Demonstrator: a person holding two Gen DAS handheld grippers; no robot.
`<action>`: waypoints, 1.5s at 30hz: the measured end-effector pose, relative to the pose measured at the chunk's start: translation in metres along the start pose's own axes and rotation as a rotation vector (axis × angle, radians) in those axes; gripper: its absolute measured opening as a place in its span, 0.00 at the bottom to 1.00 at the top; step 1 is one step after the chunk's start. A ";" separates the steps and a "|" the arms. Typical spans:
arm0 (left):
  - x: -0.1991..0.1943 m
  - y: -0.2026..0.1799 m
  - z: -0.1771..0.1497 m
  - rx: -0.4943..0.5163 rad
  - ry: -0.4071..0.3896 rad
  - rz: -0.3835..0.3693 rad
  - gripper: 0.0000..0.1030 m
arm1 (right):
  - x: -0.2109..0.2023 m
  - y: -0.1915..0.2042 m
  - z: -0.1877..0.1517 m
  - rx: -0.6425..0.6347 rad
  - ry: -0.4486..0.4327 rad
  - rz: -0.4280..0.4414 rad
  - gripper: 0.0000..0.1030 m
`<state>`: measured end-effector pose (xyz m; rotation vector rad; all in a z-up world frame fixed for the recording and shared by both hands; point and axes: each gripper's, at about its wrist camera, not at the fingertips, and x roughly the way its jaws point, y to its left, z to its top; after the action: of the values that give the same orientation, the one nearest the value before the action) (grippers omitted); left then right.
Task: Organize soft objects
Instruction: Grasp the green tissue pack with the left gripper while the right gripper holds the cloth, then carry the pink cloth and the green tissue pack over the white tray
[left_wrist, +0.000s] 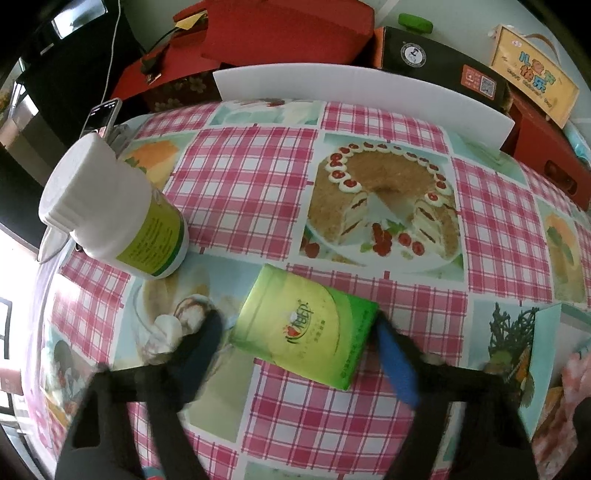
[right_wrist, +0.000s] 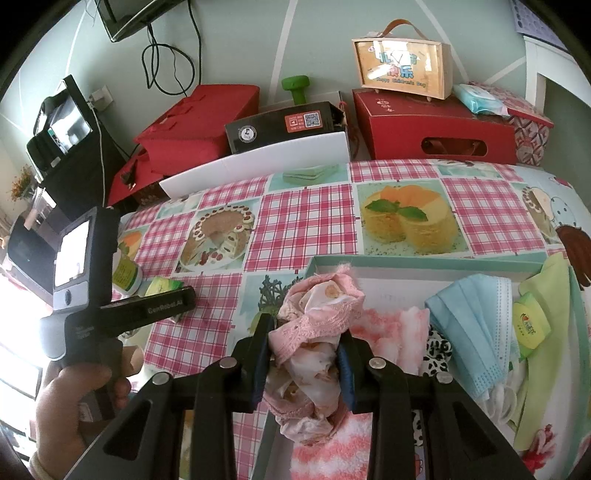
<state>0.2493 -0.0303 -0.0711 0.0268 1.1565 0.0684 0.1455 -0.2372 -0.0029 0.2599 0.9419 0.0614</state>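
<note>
Two grippers worked over the checked tablecloth (left_wrist: 258, 177). The left gripper (left_wrist: 299, 332) straddled a green tissue pack (left_wrist: 306, 328) lying flat, its fingers parted, one finger at each end. The right gripper (right_wrist: 304, 354) clamped a pink cloth bundle (right_wrist: 314, 332) above the box (right_wrist: 424, 260).

Left tool (left_wrist: 299, 332) fingers motion-blurred — box (left_wrist: 546, 369) cut off.
</note>
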 end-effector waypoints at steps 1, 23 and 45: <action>0.000 0.000 0.000 0.000 -0.001 0.001 0.71 | 0.000 0.000 0.000 0.002 0.001 0.000 0.33; -0.064 -0.011 0.003 0.035 -0.077 -0.046 0.71 | -0.011 -0.004 0.004 0.015 -0.010 0.000 0.33; -0.151 -0.065 -0.011 0.150 -0.194 -0.296 0.71 | -0.055 -0.029 0.017 0.074 -0.115 -0.049 0.33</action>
<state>0.1810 -0.1060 0.0584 -0.0057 0.9590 -0.2781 0.1248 -0.2776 0.0427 0.3051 0.8365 -0.0329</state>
